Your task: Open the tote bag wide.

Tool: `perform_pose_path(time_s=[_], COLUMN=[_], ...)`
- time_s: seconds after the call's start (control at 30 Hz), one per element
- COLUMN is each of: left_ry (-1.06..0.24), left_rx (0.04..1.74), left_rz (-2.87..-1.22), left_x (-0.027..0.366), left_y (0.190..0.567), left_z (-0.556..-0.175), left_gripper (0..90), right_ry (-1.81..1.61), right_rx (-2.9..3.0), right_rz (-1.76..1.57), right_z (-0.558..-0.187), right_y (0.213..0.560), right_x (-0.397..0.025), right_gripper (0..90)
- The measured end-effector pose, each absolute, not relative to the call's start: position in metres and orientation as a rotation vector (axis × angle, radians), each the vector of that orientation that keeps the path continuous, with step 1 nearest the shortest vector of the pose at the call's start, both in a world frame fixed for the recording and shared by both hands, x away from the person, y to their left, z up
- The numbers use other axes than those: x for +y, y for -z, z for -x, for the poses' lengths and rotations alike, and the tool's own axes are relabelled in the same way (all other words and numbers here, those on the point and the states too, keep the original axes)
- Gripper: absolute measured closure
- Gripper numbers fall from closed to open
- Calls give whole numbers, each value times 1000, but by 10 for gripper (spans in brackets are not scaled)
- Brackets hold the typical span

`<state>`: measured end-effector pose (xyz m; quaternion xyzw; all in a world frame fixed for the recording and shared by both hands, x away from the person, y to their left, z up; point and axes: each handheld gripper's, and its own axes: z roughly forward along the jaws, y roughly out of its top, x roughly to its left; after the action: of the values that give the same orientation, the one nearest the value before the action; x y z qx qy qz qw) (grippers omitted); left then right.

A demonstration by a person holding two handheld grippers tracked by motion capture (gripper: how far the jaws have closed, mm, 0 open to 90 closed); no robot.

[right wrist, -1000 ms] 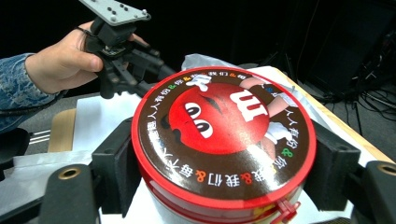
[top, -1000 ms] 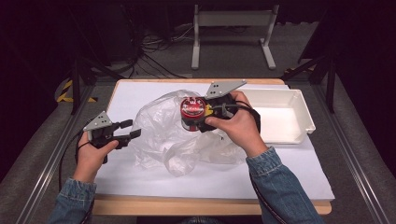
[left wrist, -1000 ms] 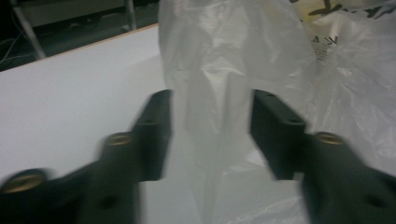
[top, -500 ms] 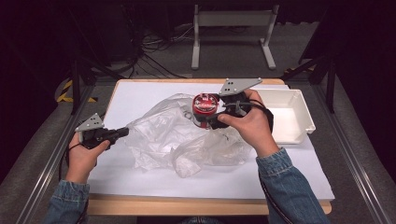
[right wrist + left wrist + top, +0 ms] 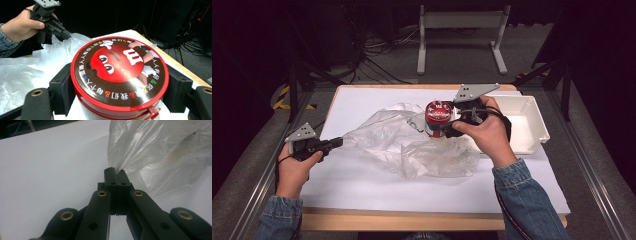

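Candy tin point(image 5: 120, 72) sits clamped in right tool point(image 5: 120, 92); lid cartoon apparently red.

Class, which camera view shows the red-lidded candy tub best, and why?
The right gripper view: the candy tub sits close up between the right gripper pads, lid print legible. The high view shows it small.

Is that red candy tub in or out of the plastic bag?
Out. The right gripper holds the candy tub clear above the crumpled plastic bag, whose edge the left gripper pinches.
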<state>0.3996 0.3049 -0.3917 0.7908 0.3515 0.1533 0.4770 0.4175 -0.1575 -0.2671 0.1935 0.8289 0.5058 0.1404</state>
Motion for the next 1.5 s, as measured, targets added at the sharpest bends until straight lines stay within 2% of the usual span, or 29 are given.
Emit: perform_pose_path(time_s=[1.5], left_ry=[-358], left_rx=[885], left_rz=[-1896], left_x=[306], left_y=[391], left_z=[-402], left_gripper=[900], right_ry=[-1465], right_rx=[2445], right_rz=[-568], right_z=[-405], right_y=[276], right_x=[-180], right_gripper=[247])
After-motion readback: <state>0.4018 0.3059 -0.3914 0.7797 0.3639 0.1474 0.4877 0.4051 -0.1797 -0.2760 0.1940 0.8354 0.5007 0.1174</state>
